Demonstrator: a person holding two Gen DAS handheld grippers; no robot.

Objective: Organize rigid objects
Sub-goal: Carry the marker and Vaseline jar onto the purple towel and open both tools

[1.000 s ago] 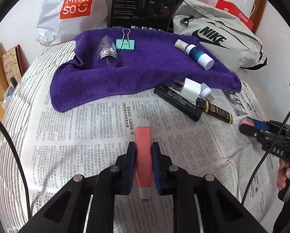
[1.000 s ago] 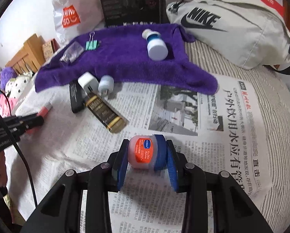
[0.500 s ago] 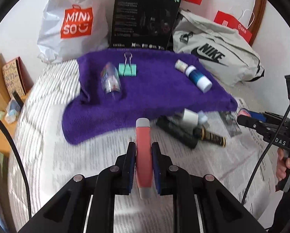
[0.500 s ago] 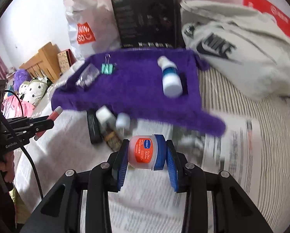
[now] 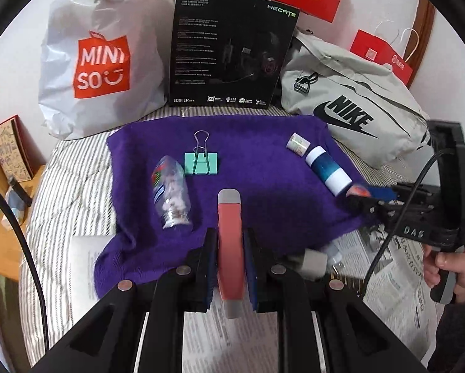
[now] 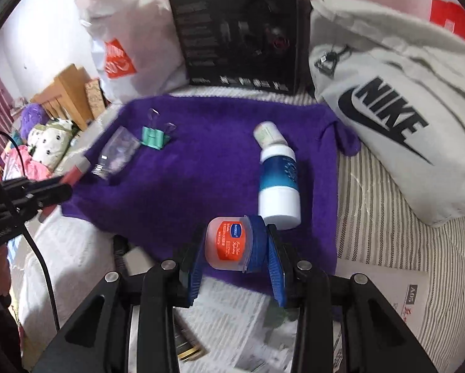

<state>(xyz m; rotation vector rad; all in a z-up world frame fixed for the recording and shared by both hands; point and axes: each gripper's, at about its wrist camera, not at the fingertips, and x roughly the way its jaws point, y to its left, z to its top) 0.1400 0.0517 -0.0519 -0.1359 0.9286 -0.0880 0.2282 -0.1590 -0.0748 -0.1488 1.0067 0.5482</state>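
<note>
My left gripper is shut on a slim pink tube with grey ends, held over the near edge of the purple towel. My right gripper is shut on a small jar with an orange label and blue lid, above the towel's front right part. On the towel lie a clear plastic bottle, a teal binder clip and a blue-and-white bottle beside a small white bottle. In the left wrist view the right gripper comes in from the right.
A white Miniso bag, a black headset box and a grey Nike bag stand behind the towel. Newspaper covers the striped bedding in front, with a white charger and a dark gold-trimmed tube on it.
Both grippers have moved forward and up from over the newspaper to over the purple towel, each still carrying its object. The items on the newspaper have slid under the grippers in view.
</note>
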